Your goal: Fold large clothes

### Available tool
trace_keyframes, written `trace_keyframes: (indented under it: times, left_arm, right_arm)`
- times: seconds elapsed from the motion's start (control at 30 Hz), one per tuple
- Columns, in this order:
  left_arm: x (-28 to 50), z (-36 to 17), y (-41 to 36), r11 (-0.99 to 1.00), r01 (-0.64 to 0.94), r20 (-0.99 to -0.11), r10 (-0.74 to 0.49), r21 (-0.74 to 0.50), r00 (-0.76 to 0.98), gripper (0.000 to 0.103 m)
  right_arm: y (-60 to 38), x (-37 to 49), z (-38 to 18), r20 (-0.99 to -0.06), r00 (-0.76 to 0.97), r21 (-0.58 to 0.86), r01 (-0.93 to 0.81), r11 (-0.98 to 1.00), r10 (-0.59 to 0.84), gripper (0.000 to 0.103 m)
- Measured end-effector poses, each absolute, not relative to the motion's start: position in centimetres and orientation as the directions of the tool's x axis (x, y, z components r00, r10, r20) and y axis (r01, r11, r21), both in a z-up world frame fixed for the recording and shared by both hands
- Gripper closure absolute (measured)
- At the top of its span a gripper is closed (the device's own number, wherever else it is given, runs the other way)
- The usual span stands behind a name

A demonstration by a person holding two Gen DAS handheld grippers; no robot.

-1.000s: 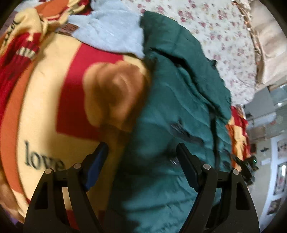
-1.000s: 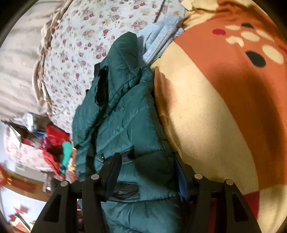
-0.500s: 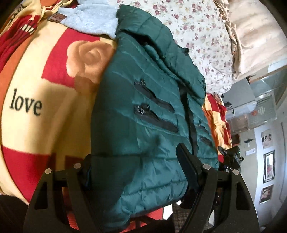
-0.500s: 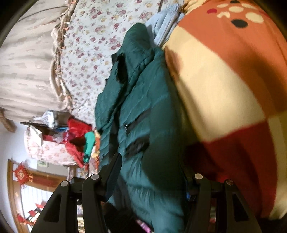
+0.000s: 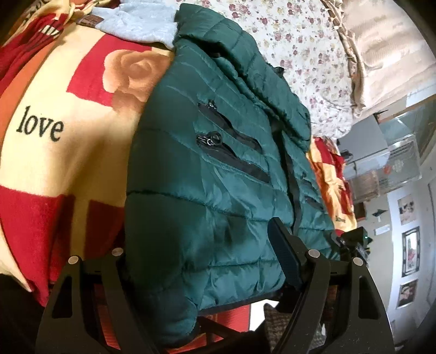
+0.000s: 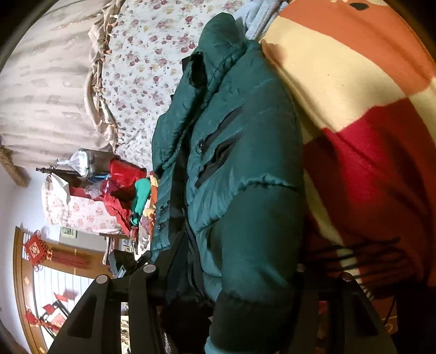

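A dark green quilted puffer jacket (image 5: 218,190) with black zipped pockets lies on a bed, hood at the far end. It also shows in the right wrist view (image 6: 245,177). My left gripper (image 5: 201,261) is open, its fingers wide apart over the jacket's hem; the left finger is hidden behind the fabric. My right gripper (image 6: 239,272) is open around the jacket's sleeve and cuff (image 6: 245,313), which bulges between the fingers and hides their tips.
The jacket rests on a red, cream and orange blanket (image 5: 54,136) with "love" printed on it. A light blue garment (image 5: 141,24) lies by the hood. A floral sheet (image 5: 299,54) covers the far bed. Cluttered furniture (image 6: 109,185) stands beyond the bed edge.
Both grippers have pulled back toward the near edge of the bed. The jacket's hem and sleeve now hang nearer the cameras, and more of the room shows.
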State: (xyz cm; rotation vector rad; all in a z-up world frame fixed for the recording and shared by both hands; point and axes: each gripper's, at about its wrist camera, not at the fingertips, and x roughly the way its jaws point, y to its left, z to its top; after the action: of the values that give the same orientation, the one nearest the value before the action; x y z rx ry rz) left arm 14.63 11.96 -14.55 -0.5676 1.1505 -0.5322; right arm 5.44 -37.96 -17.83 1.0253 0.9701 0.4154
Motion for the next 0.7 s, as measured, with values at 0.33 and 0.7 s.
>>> trace_keyframes:
  times: [0.33, 0.7]
  left_arm:
    - [13.7, -12.6, 11.8, 0.847, -0.021, -0.787, -0.484, -0.531, 0.383, 0.09]
    - [10.5, -7.5, 12.1, 0.832, 0.022, -0.744, -0.506, -0.554, 0.437, 0.092]
  right_arm:
    - [-38.0, 4.9, -16.0, -0.557, 0.552, 0.796, 0.142, 0.588, 0.621, 0.085]
    - [-37.5, 1.9, -11.8, -0.531, 0.561, 0.787, 0.05, 0.615, 0.635, 0.088]
